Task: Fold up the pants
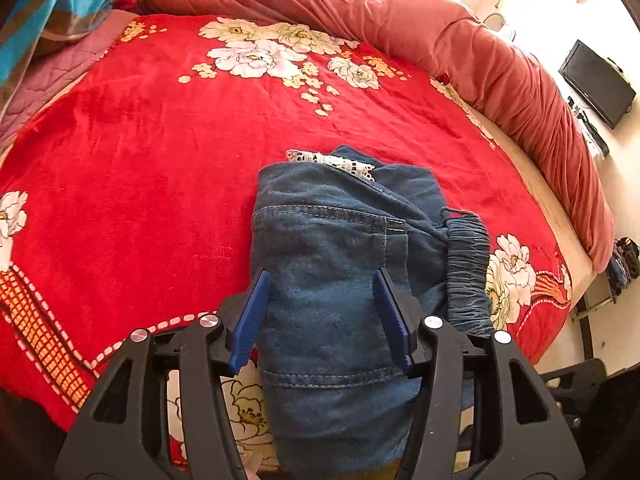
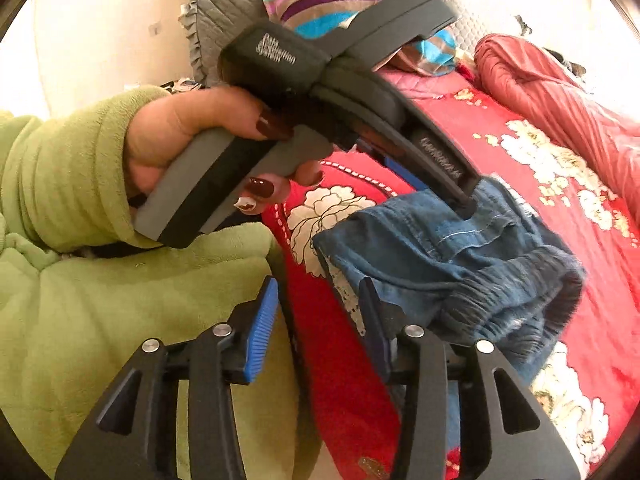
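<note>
**Denim bundle on the red blanket, both tongs spread**

The pants lie folded into a compact blue denim bundle on the red floral blanket, toward the near edge of the bed. A gathered elastic waistband bulges out on the bundle's right side, and a strip of white lace trim peeks out at its far end.

My left gripper sits right over the near part of the bundle, its blue fingers spread wide with denim showing between them; I cannot tell whether the tips press the cloth. In the right wrist view that same tool, with my left hand wrapped around its grey handle, reaches down to the pants.

My right gripper hangs at the bed's edge just beside the bundle, fingers apart and holding nothing, with my green fleece sleeve to its left.

Beyond the blanket, a rumpled dusty-red duvet curves along the far side, a striped pillow sits at the far left, and a dark screen hangs on the wall.
</note>
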Demonstrator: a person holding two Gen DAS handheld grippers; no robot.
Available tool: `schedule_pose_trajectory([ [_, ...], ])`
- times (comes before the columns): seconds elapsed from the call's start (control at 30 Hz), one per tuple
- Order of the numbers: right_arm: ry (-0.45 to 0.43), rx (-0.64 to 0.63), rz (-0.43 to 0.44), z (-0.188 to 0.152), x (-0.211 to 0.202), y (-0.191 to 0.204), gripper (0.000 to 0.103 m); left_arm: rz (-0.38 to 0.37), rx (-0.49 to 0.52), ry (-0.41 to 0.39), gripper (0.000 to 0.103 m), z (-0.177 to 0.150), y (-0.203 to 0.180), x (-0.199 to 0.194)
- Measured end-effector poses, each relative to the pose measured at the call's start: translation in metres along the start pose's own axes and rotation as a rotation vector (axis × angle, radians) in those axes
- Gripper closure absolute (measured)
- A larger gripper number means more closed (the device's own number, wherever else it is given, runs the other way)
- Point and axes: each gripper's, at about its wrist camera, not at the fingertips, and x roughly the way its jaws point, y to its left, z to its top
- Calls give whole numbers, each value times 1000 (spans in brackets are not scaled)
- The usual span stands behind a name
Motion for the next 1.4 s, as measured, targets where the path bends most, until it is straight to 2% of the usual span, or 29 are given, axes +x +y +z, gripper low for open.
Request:
schedule_pose_trajectory([
  [0.23, -53, 37, -50, -1, -30, -6, 45, 22, 12, -38, 46, 0, -4, -15],
  [0.27, -58, 51, -55, -1, -33, -7, 42, 26, 15, -43, 43, 0, -5, -17],
  [0.3, -64, 70, -58, -1, -36, -10, 32, 34, 20, -50, 41, 0, -6, -20],
  [0.33, -72, 91, -60, -1, -39, -13, 26, 39, 23, -57, 40, 0, -6, -22],
  [0.53, -150, 188, -72, 3, -62, -31, 26, 67, 49, -97, 30, -1, -11, -38],
  [0.73, -201, 242, -128, 7, -83, -41, 25, 78, 58, -129, 22, -2, -14, -50],
  [0.77, -212, 254, -144, 7, -87, -44, 20, 78, 59, -135, 19, -2, -15, -52],
  [0.8, -224, 264, -159, 7, -91, -45, 10, 78, 59, -138, 19, -2, -15, -54],
  [1.13, -290, 411, -294, -2, -113, -73, 10, 95, 77, -177, 12, -6, -23, -70],
  [1.4, -314, 470, -384, -10, -124, -84, 10, 89, 67, -197, 10, -10, -22, -78],
])
